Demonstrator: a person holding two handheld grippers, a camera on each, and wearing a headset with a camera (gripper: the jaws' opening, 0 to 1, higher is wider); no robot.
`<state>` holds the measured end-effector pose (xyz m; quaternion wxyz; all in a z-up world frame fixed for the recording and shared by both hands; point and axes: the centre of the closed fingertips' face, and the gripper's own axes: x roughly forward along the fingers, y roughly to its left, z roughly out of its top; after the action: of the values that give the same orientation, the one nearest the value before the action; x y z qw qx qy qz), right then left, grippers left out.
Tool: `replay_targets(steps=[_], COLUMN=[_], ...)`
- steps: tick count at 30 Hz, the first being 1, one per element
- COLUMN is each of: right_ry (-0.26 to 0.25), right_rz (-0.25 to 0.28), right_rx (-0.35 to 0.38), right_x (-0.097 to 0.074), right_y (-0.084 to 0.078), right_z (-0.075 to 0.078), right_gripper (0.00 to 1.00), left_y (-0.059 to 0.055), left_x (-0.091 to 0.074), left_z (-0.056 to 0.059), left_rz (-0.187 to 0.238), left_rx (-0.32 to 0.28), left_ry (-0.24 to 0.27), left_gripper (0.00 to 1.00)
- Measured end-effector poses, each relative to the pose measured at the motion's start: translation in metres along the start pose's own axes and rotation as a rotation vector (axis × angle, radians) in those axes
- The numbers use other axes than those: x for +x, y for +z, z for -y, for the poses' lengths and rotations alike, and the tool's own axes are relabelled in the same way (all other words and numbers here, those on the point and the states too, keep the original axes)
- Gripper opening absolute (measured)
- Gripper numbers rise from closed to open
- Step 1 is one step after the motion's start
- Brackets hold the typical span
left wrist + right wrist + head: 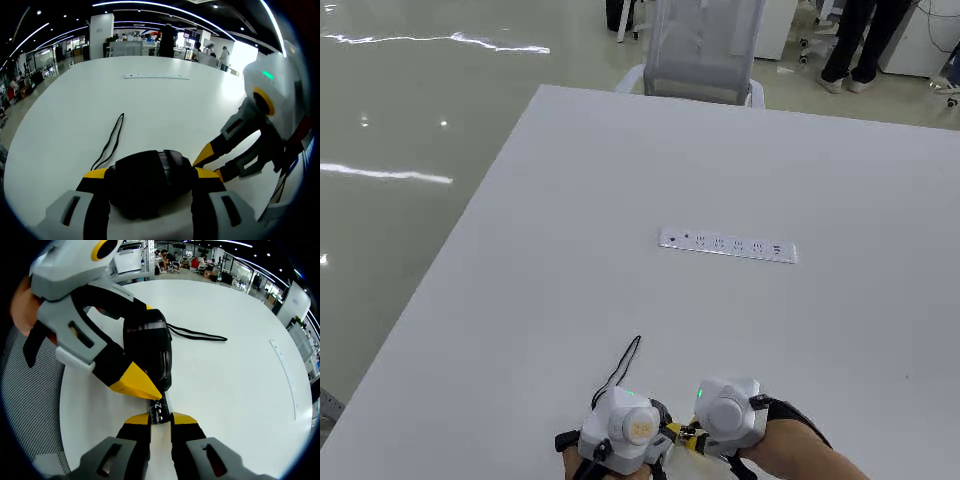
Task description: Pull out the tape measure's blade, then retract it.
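My left gripper is shut on the black tape measure case, which sits between its yellow-tipped fingers just above the white table. A short piece of blade with black numbers sticks out of the case, and my right gripper is shut on it. In the head view both grippers meet at the table's near edge, left and right, with the tape measure between them. The case's black wrist strap trails away over the table.
A white power strip lies flat mid-table. The white table stretches far ahead and to the right. A grey chair stands at its far edge, and a person's legs show beyond. Glossy floor lies left.
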<state>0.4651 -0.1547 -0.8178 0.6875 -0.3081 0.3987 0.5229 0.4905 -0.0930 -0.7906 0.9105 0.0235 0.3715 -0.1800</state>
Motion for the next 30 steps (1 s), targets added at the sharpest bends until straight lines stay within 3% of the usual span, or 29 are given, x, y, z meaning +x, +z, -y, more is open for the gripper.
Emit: replay_targets(steps=[10, 18, 30], right_ry=[0.009, 0.015, 0.020], right_rz=[0.012, 0.058, 0.048], right_rx=[-0.001, 0.023, 0.007], right_x=[0.0007, 0.0009, 0.0041], right_y=[0.0032, 0.0057, 0.0085], right_z=[-0.0009, -0.0009, -0.0012], right_gripper=[0.14, 0.13, 0.13], left_y=[-0.0006, 0.0001, -0.0001], left_x=[0.0009, 0.0007, 0.0001], left_z=[-0.0006, -0.0009, 0.0000], left_rz=[-0.001, 0.000, -0.008], left_rx=[-0.003, -0.003, -0.007], left_ry=[-0.003, -0.004, -0.003], left_gripper=[0.63, 0.64, 0.64])
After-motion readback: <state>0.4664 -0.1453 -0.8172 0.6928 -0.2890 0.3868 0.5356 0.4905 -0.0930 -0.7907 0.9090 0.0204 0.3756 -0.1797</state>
